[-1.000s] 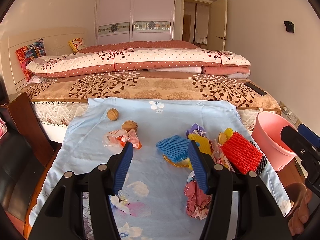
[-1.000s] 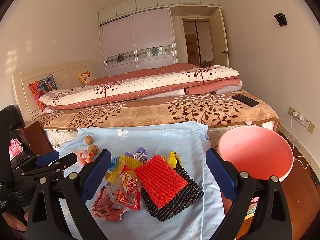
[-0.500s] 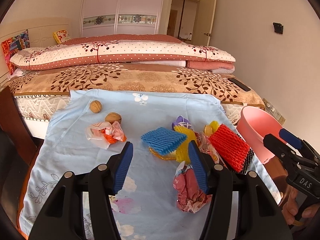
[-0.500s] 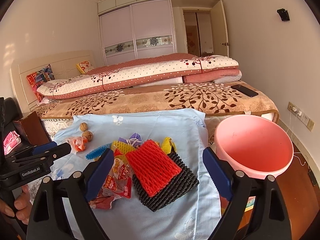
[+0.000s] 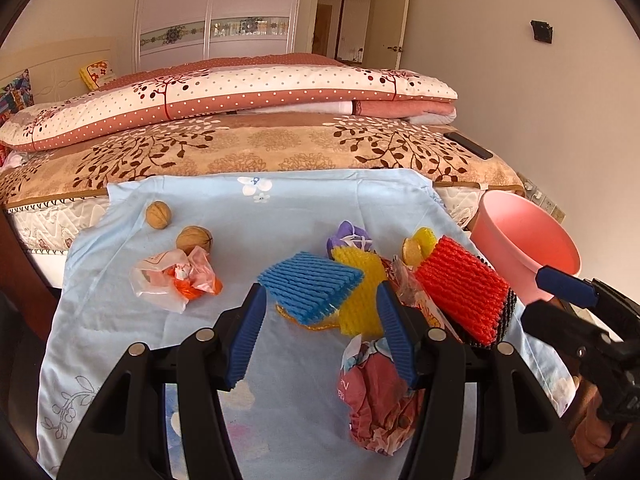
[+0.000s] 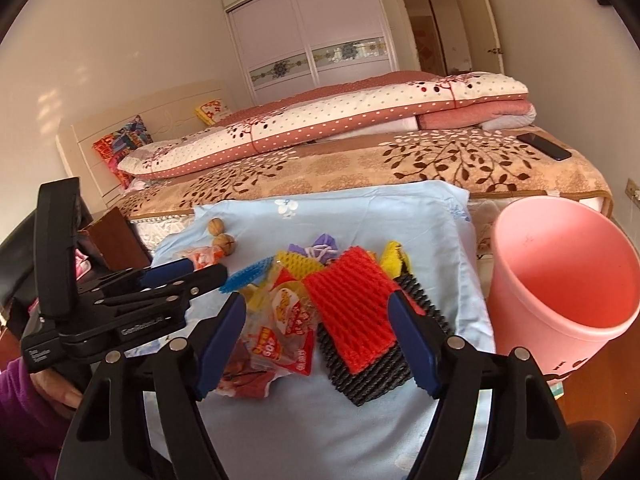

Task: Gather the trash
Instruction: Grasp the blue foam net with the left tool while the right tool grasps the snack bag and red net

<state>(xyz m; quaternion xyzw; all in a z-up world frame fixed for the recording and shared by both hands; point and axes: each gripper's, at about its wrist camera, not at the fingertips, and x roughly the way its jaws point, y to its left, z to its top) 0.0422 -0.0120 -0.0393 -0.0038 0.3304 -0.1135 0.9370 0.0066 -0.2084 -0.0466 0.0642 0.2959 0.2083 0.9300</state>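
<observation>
My right tool, jaws just narrowing yet unclenched, tilts down over the red foam net; my left tool gapes near the blue foam net. Blue-clothed table, bed behind, pink bin beside.

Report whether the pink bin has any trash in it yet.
Empty as far as seen: the right wrist view looks into the pink bin and shows only bare pink wall and bottom.

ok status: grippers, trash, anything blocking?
Left gripper open, empty; right gripper open, just been closing, nothing gripped. Red foam net and wrappers on cloth, pink bin empty. Nothing blocking.
</observation>
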